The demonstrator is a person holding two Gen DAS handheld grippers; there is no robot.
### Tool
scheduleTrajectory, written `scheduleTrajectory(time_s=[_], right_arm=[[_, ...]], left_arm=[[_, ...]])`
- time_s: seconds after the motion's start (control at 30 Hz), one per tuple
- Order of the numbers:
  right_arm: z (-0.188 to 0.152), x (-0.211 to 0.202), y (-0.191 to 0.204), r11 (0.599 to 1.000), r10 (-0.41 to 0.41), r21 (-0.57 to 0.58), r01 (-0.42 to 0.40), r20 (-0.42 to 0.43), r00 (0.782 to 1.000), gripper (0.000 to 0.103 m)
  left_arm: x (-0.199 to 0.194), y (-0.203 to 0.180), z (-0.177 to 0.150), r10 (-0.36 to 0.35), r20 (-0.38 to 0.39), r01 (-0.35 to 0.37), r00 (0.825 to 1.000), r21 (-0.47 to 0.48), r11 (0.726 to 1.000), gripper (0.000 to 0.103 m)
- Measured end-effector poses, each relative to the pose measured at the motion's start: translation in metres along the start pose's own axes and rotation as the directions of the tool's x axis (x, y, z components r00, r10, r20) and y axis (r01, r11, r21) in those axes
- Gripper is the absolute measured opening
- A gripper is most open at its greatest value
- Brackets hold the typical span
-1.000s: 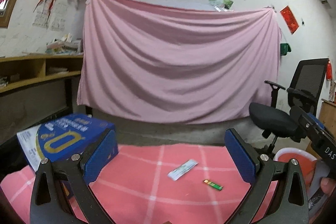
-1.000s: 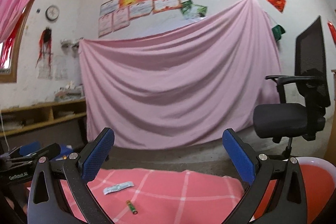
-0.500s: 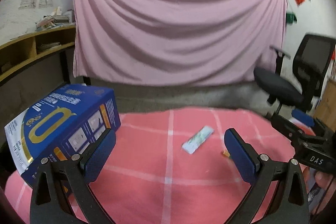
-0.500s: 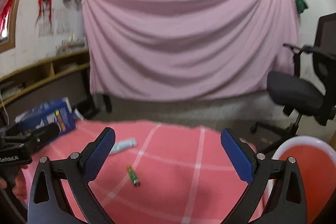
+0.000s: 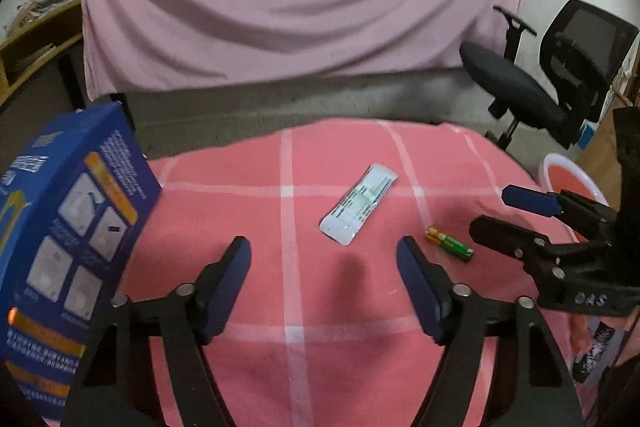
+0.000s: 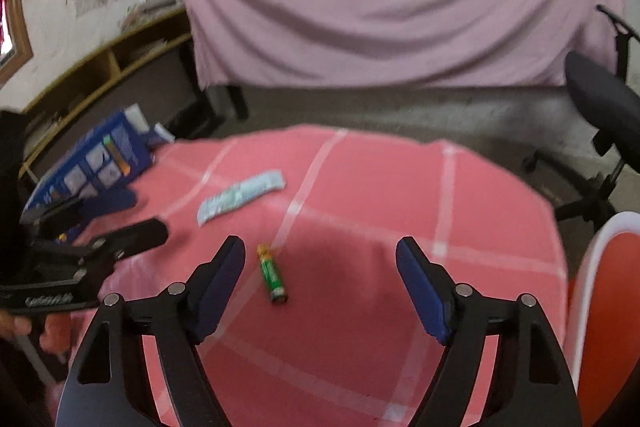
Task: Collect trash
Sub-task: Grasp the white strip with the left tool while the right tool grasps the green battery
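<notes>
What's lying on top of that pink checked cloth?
On the cloth lie a white wrapper and a green battery; a blue box stands at its left edge. Whatever is beneath the cloth is covered.

Two near, downward-tilted wrist views sharing pink tablecloth [image 5: 328, 311].

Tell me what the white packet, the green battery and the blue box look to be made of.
White packet: likely glossy plastic film, with sheen and crimped ends. Green battery: probably metal under a shiny printed wrap, gold-coloured end. Blue box: seemingly printed cardboard, with flat panels and sharp folded edges.
</notes>
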State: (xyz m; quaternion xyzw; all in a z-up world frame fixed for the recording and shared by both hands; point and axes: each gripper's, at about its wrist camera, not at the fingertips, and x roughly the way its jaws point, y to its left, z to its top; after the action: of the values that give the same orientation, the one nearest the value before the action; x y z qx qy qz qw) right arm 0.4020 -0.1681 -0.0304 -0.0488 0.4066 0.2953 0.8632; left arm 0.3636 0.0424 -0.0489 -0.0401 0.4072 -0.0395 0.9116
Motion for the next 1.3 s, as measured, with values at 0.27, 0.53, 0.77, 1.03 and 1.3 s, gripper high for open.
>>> scheduleTrajectory(time_s=[0.27, 0.53, 0.77, 1.03, 1.3], right_arm=[[-0.003, 0.019, 0.013, 0.996, 0.055, -0.064, -0.063, -0.123, 0.991, 0.048], [-0.004, 0.021, 0.010, 0.996, 0.057, -0.057, -0.065, -0.141, 0.988, 0.022], [-0.002, 0.023, 0.005, 0.998, 0.049, -0.034, -0.054, -0.138, 0.989, 0.008], [0.000, 0.020, -0.002, 1.000, -0.007, -0.006, 0.006, -0.114, 0.993, 0.008], [0.000, 0.013, -0.004, 0.999, -0.040, 0.005, 0.041, -0.073, 0.997, 0.008]], left_arm=[[0.011, 0.008, 0.014, -0.048, -0.058, 0.048, 0.997, -0.005, 0.999, 0.056], [0.030, 0.001, 0.030, -0.080, -0.118, 0.089, 0.990, 0.067, 0.994, 0.056], [0.045, -0.009, 0.034, -0.079, -0.134, 0.096, 0.988, 0.125, 0.988, 0.049], [0.049, -0.012, 0.033, -0.046, -0.135, 0.066, 0.990, 0.147, 0.987, 0.025], [0.042, -0.018, 0.022, 0.001, -0.109, 0.012, 0.994, 0.117, 0.993, 0.019]])
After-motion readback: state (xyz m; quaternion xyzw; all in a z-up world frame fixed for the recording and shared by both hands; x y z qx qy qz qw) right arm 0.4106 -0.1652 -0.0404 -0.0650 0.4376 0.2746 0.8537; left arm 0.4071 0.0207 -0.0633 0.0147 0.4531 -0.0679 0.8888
